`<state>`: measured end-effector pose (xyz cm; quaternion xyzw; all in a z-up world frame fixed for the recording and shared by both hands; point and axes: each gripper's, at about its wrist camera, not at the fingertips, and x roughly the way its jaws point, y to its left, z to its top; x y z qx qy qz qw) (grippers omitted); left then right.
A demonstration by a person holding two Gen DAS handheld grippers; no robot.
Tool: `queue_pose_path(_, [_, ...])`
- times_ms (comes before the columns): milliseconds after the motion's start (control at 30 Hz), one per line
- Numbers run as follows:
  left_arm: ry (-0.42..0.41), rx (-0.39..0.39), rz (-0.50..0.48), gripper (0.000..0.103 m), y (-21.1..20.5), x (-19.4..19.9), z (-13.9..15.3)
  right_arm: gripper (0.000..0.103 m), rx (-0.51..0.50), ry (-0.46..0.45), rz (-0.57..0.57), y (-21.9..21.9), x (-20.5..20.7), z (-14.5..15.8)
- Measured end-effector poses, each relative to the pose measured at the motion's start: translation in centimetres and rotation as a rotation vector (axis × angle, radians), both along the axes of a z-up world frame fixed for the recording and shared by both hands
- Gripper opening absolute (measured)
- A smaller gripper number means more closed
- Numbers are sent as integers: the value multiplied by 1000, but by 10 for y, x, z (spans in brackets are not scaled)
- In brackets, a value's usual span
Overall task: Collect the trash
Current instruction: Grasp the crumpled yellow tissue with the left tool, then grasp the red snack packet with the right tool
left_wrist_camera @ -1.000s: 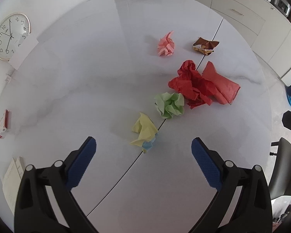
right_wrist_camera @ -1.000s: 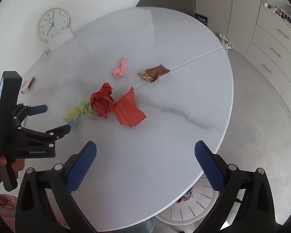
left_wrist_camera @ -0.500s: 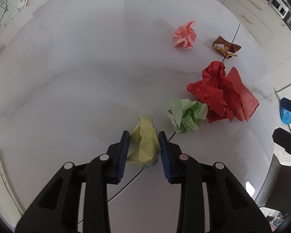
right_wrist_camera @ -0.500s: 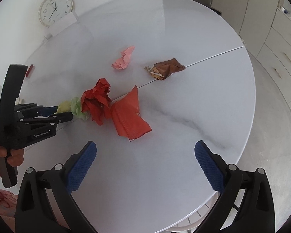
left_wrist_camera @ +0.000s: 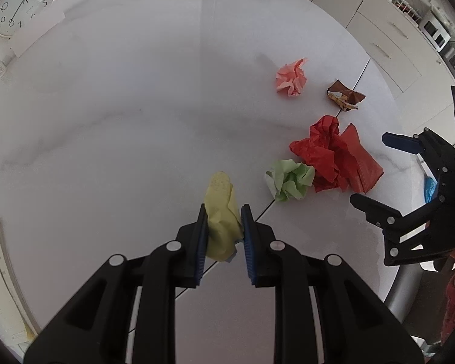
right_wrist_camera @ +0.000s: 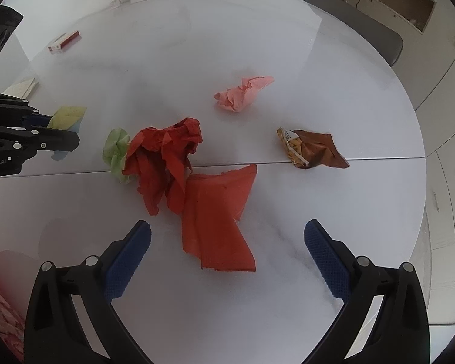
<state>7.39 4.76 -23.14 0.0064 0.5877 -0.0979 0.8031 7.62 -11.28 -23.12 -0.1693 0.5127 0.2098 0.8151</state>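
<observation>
My left gripper (left_wrist_camera: 223, 212) is shut on a crumpled yellow paper (left_wrist_camera: 220, 209), also seen in the right wrist view (right_wrist_camera: 68, 115). A green paper ball (left_wrist_camera: 289, 179), red crumpled paper (left_wrist_camera: 324, 148), a flat red wrapper (right_wrist_camera: 218, 212), a pink paper ball (left_wrist_camera: 291, 77) and a brown snack wrapper (left_wrist_camera: 345, 95) lie on the white round table (left_wrist_camera: 121, 106). My right gripper (right_wrist_camera: 227, 239) is open, just in front of the flat red wrapper and holding nothing.
A wall clock (left_wrist_camera: 24, 0) leans at the table's far left. A red-and-white small box (right_wrist_camera: 64, 41) and a notepad (right_wrist_camera: 22, 86) lie on the table. A grey chair (right_wrist_camera: 358, 24) and white cabinets (left_wrist_camera: 388, 33) stand beyond.
My left gripper closed on the yellow paper and has lifted it slightly. My right gripper moved forward and down toward the red wrapper, staying open.
</observation>
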Motion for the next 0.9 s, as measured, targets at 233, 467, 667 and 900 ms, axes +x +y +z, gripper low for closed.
queue_pose_path(233, [-25, -11, -17, 21, 9, -11, 15, 51, -19, 54, -26, -7, 6, -7])
queue_pose_path(467, [-53, -22, -46, 21, 11, -24, 40, 47, 93, 73, -163, -39, -2, 5])
queue_pose_path(667, [-81, -36, -122, 21, -15, -49, 62, 47, 276, 55, -341, -82, -39, 36])
queue_pose_path(900, [-90, -58, -309, 21, -76, -87, 74, 47, 309, 38, -467, -119, -114, 60])
